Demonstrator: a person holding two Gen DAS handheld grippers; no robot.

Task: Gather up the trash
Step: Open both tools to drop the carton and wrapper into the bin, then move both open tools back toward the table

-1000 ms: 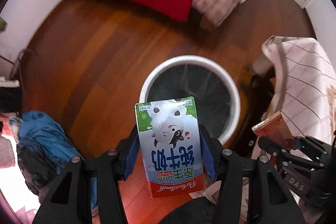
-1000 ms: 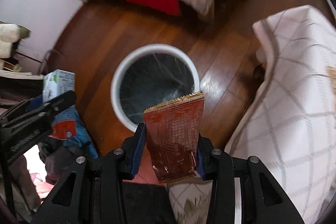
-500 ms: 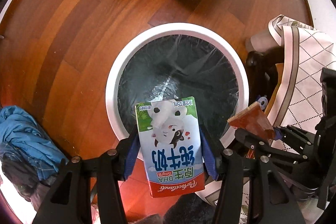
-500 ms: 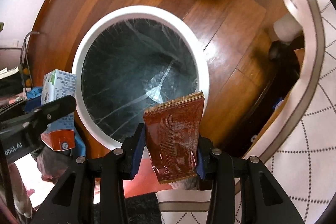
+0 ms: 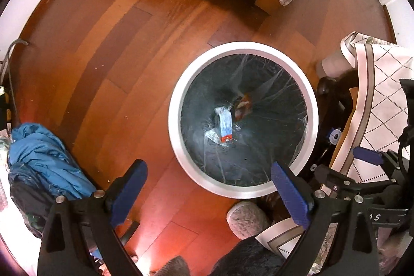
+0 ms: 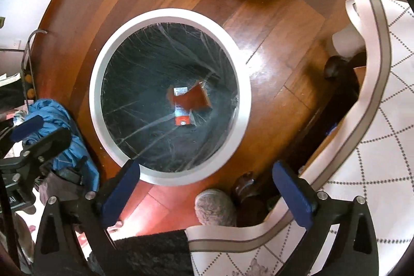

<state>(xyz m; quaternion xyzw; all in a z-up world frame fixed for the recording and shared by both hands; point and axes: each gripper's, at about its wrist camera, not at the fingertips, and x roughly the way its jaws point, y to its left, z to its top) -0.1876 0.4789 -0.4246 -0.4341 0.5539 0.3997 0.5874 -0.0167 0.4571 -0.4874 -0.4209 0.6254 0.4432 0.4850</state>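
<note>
Both grippers, left gripper [image 5: 208, 190] and right gripper [image 6: 205, 189], hang spread wide and empty; the milk carton [image 5: 225, 124] and, probably, wrapper [image 6: 195, 98] lie far ahead inside the bin [image 6: 103, 64].

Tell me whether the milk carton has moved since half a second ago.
Yes. The milk carton has left the left gripper, now open, and lies at the bottom of the trash bin, beside the brown wrapper.
</note>
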